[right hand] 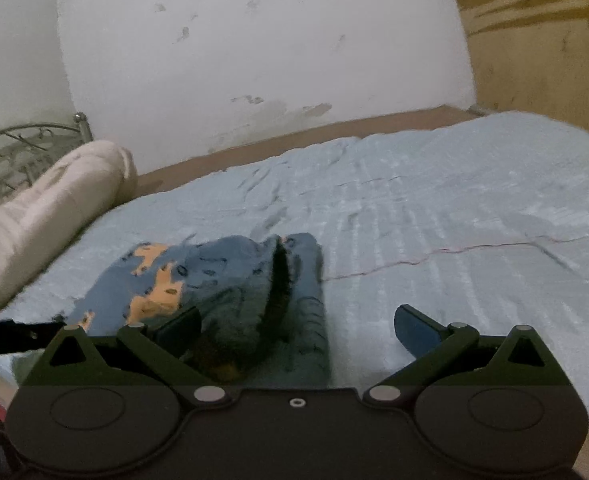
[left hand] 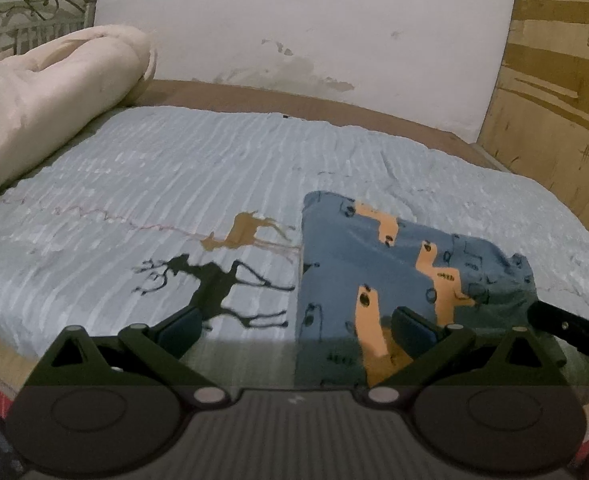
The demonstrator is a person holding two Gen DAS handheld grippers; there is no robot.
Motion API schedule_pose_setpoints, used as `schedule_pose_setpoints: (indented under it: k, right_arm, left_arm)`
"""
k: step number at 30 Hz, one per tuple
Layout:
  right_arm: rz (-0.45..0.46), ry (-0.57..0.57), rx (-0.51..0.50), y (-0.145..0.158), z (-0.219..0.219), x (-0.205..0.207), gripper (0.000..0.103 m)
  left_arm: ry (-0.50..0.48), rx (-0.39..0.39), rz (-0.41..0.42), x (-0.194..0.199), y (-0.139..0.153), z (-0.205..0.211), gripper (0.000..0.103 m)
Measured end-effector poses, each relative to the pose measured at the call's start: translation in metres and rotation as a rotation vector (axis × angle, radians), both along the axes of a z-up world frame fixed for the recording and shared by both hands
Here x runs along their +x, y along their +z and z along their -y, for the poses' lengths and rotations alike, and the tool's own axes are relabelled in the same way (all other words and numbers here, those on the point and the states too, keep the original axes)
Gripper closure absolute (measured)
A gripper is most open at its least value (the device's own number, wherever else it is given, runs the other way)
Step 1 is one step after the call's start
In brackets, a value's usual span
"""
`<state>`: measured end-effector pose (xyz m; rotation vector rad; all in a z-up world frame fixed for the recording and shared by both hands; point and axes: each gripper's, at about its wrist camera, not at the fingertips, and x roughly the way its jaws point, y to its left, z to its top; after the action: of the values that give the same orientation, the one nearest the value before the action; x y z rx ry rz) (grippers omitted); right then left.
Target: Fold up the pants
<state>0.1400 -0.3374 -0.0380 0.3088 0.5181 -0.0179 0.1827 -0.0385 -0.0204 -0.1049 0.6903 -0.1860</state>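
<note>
Pants (left hand: pixel 394 264) sat folded in a compact bundle near bed's (left hand: pixel 174 168) front edge. Both hand-held grippers, left (left hand: pixel 298 332) & right (right hand: pixel 298 330), were agape, holding nothing; prob just released, fold looked done.

No text, label, brand, number or sign can be read in either view. The only markings are pictures, not words: small dark doodle prints, too blurred to make out, on the blue and orange pants (left hand: pixel 394 264) at the lower right of the left wrist view, and two deer figures, one tan (left hand: pixel 246 232) and one black (left hand: pixel 210 288), on the light blue bedspread (left hand: pixel 174 168) at the centre of that frame.
</note>
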Motion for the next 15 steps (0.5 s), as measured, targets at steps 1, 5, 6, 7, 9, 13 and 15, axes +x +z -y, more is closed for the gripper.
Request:
schedule_pose_setpoints:
  k: [1,5,6,7,9,13,15]
  right_arm:
    - [-0.005,0.015,0.019,0.001,0.002,0.006,0.001]
    - [-0.027,0.057,0.068,0.003,0.01,0.032,0.001]
    - [-0.034,0.065,0.081,0.002,0.012,0.039,0.001]
    - [-0.042,0.07,0.094,0.002,0.013,0.044,0.001]
    - [-0.064,0.093,0.122,-0.002,0.015,0.055,0.001]
    - [-0.095,0.095,0.124,-0.014,0.015,0.064,0.001]
    - [-0.066,0.095,0.109,-0.018,0.014,0.06,0.001]
  left_arm:
    - [-0.001,-0.001,0.0,0.002,0.0,0.001,0.001]
    - [-0.009,0.001,-0.003,0.012,-0.001,0.007,0.001]
    - [-0.011,0.002,-0.006,0.014,-0.001,0.008,0.001]
    - [-0.012,0.003,-0.009,0.017,-0.003,0.009,0.001]
    - [-0.015,0.003,-0.018,0.021,-0.005,0.012,0.001]
    - [-0.018,0.007,-0.04,0.024,-0.012,0.015,0.001]
    - [-0.019,0.0,-0.051,0.024,-0.016,0.015,0.001]
